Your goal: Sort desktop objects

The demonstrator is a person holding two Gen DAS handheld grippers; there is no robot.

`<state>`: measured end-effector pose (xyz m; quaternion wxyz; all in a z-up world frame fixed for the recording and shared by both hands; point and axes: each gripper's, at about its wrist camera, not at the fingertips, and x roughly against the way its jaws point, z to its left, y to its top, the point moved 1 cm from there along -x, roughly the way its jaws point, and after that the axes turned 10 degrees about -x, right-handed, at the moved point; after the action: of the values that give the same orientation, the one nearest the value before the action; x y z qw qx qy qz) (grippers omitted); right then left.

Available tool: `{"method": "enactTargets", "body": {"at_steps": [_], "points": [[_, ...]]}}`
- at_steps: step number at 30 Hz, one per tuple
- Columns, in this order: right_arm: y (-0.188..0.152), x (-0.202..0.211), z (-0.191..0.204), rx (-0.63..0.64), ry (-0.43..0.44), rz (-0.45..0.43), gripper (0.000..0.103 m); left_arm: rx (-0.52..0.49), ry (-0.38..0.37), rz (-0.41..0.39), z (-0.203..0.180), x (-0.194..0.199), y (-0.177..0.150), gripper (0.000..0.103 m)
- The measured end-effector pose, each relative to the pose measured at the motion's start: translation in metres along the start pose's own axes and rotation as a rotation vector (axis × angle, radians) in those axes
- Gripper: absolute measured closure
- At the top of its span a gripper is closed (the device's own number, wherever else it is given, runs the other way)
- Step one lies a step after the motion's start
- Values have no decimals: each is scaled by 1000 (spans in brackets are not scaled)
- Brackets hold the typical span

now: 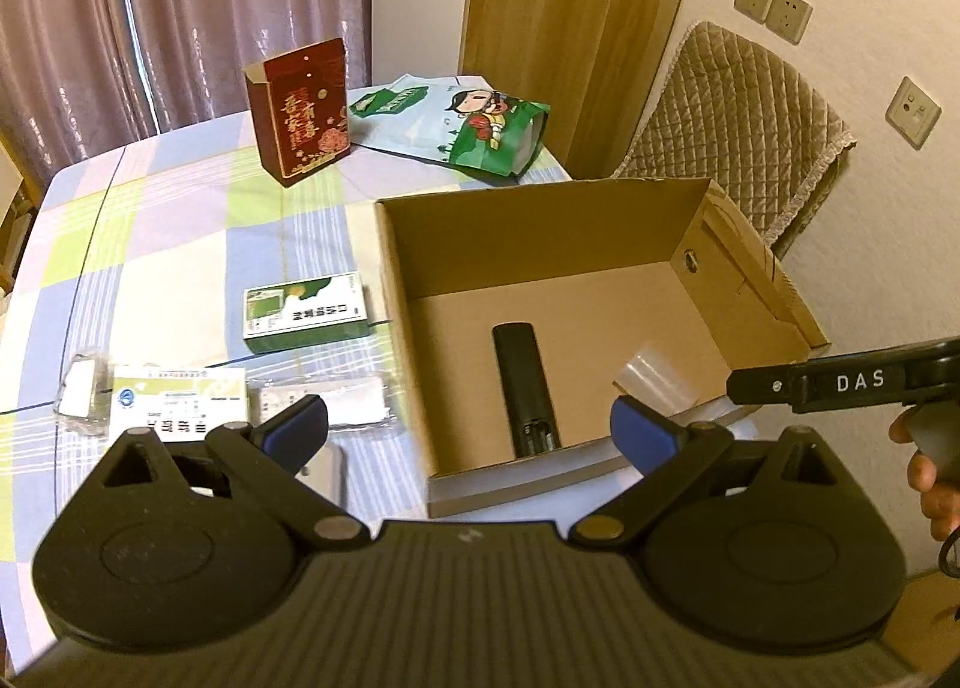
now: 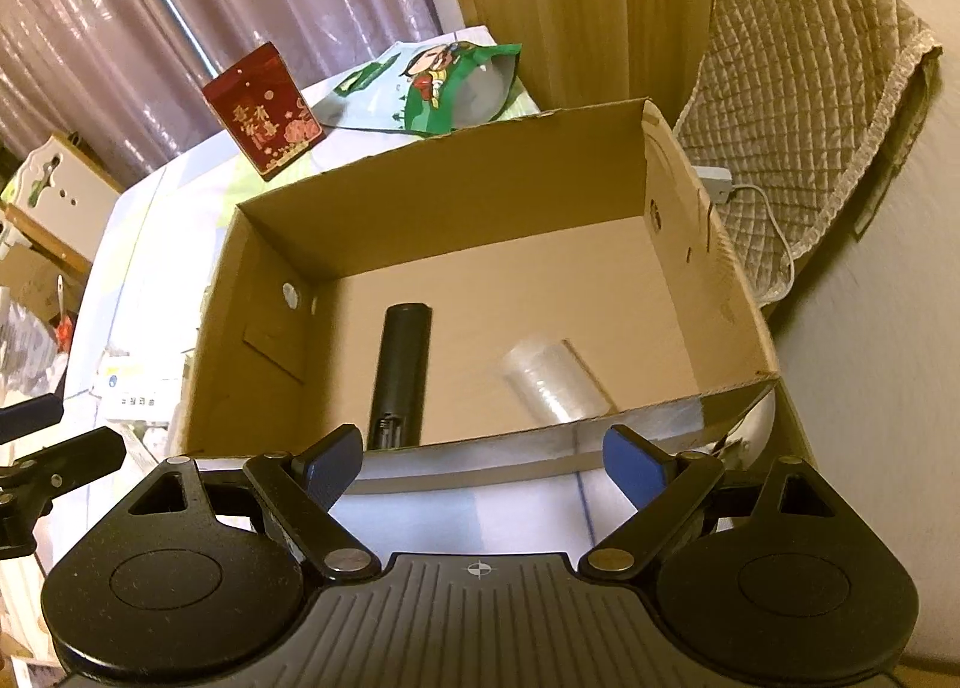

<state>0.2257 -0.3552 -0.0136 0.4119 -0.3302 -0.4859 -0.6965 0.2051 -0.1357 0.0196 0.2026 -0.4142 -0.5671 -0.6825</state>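
Note:
An open cardboard box [image 1: 708,292] [image 2: 738,328] stands on the checked tablecloth. Inside it lie a black remote [image 1: 523,388] [image 2: 401,370] and a clear tape roll [image 1: 657,377] [image 2: 555,379]. My left gripper [image 1: 471,436] hangs open over the box's near left corner, nothing between its blue pads. My right gripper [image 2: 483,469] is open too, above the box's near wall, and empty. Left of the box lie a green-white medicine box [image 1: 305,311], a white-green carton [image 1: 180,403] and clear-wrapped packets [image 1: 336,403].
A red gift box [image 1: 303,109] [image 2: 264,109] stands at the back, beside a green snack bag [image 1: 462,121] [image 2: 444,82]. A chair with a quilted cover [image 1: 738,124] [image 2: 804,88] sits to the right by the wall. Curtains hang behind the table.

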Motion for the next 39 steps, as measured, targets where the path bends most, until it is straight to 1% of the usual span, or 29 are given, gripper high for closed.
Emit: {"method": "enactTargets", "body": {"at_steps": [2, 5, 7, 9, 12, 17, 20, 23, 26, 30, 35, 39], "points": [[-5, 1, 5, -12, 6, -11, 13, -1, -6, -1, 7, 2, -4, 4], [-11, 2, 14, -28, 49, -27, 13, 6, -14, -2, 21, 6, -12, 4], [-16, -1, 21, -36, 65, -27, 13, 18, -12, 4, 34, 8, -22, 4], [-20, -6, 26, -44, 61, -18, 13, 42, -3, 18, 52, 10, -36, 4], [-25, -13, 33, -57, 52, 0, 13, 103, 20, 57, 84, 8, -62, 4], [-27, -25, 43, -65, 31, 20, 13, 239, 85, 126, 139, 1, -110, 4], [-23, -31, 50, -54, 20, 24, 13, 310, 105, 148, 163, -6, -130, 4], [-20, -34, 57, -37, 9, 21, 13, 350, 121, 145, 181, -13, -139, 4], [-17, -37, 61, -30, 1, 17, 13, 386, 113, 135, 192, -24, -140, 4], [-13, -41, 61, -34, -19, 19, 13, 421, 104, 120, 200, -40, -139, 5], [-6, -42, 62, -36, -36, 2, 13, 463, 115, 107, 210, -66, -140, 5], [2, -41, 66, -31, -33, -20, 13, 492, 131, 116, 219, -85, -145, 10]]}}
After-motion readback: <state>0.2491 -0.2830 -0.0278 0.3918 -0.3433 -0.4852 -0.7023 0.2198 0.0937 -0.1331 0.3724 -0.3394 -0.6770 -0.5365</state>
